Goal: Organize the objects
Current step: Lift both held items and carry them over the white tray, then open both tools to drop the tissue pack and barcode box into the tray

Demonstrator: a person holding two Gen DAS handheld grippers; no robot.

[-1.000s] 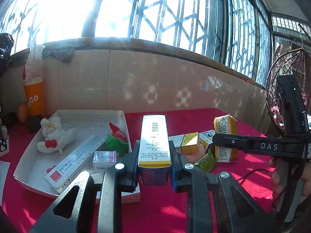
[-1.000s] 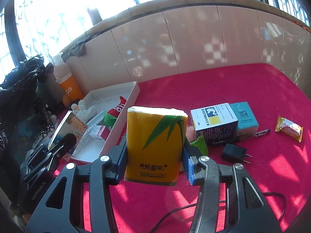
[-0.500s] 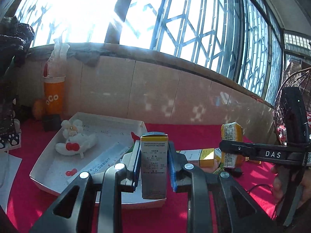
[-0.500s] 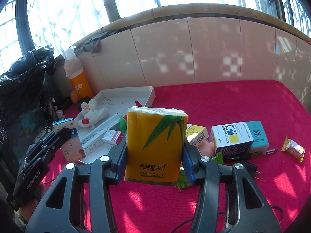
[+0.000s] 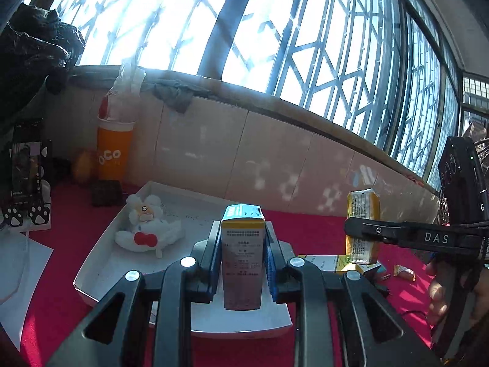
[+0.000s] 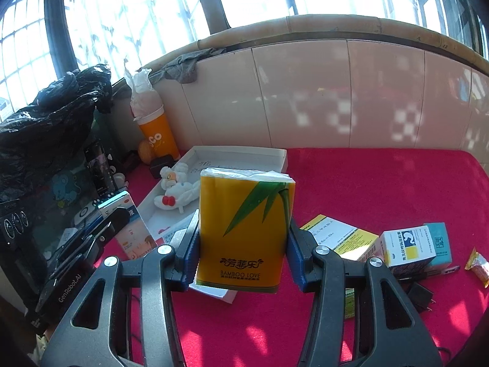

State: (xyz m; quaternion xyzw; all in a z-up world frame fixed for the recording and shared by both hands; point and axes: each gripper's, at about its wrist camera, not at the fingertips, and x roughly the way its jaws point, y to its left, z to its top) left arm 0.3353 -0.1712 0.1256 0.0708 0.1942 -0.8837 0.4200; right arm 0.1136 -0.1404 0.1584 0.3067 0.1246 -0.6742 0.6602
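Between the blue pads of the left gripper [image 5: 243,263] stands a tall medicine carton [image 5: 242,257], yellow-topped with a blue end flap, pinched upright from both sides. Directly beyond and beneath this gripper lies the white tray [image 5: 101,257], holding a white plush toy [image 5: 146,232] ahead and to the left of the fingers. Further left and back stand an orange cup [image 5: 113,153] and a phone stand [image 5: 26,171] against the tiled wall. To the right of the left gripper, the right gripper shows side-on, carrying its yellow pack.

In the right wrist view, the right gripper [image 6: 243,255] is closed on a yellow tissue pack [image 6: 244,232], its pads pressing both sides and the pack upright. Behind the pack is the same tray, with the plush toy ahead-left. To the right of this gripper, on the red tablecloth [image 6: 382,189], lie a flat yellow-and-white box [image 6: 339,238], a white-and-blue medicine box [image 6: 408,246] touching a teal box [image 6: 438,241], a black plug [image 6: 423,298] and, furthest right, a wrapped snack [image 6: 479,264]. Far left of the gripper sits a black plastic bag [image 6: 52,116].
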